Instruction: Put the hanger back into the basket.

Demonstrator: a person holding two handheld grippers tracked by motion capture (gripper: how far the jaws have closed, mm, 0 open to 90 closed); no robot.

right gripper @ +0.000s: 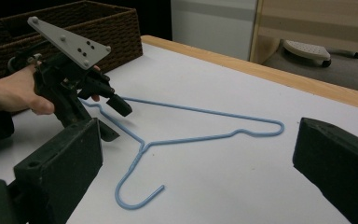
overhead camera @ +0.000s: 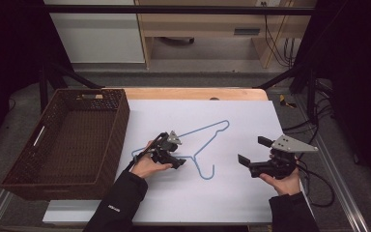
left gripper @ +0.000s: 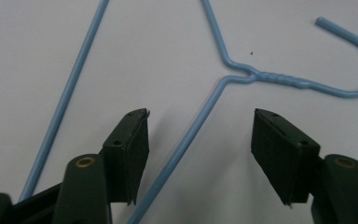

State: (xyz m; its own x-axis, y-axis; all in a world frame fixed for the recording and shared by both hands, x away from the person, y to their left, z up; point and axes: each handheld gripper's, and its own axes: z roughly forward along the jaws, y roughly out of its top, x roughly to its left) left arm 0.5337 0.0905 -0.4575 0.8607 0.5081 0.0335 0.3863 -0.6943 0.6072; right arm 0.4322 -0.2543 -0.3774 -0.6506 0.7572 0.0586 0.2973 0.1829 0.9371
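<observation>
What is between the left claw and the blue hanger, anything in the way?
Nothing visible is in the way. The left gripper is right over the blue hanger, and one wire arm runs between its open jaws without touching the pads. Only bare white table lies around it.

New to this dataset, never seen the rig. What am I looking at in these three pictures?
No robot here: a person holds a two-jaw gripper in each hand at a table. The high view looks down from above the person's side; each of the other two pictures comes from a camera riding on one gripper, looking along its black jaws.

On the white table top lies a blue wire hanger, with a brown wicker basket at the left.

The left gripper is low over the hanger, one wire arm running between its jaws, but the pads do not press on it yet. The right gripper waits open to the right, holding nothing.
</observation>
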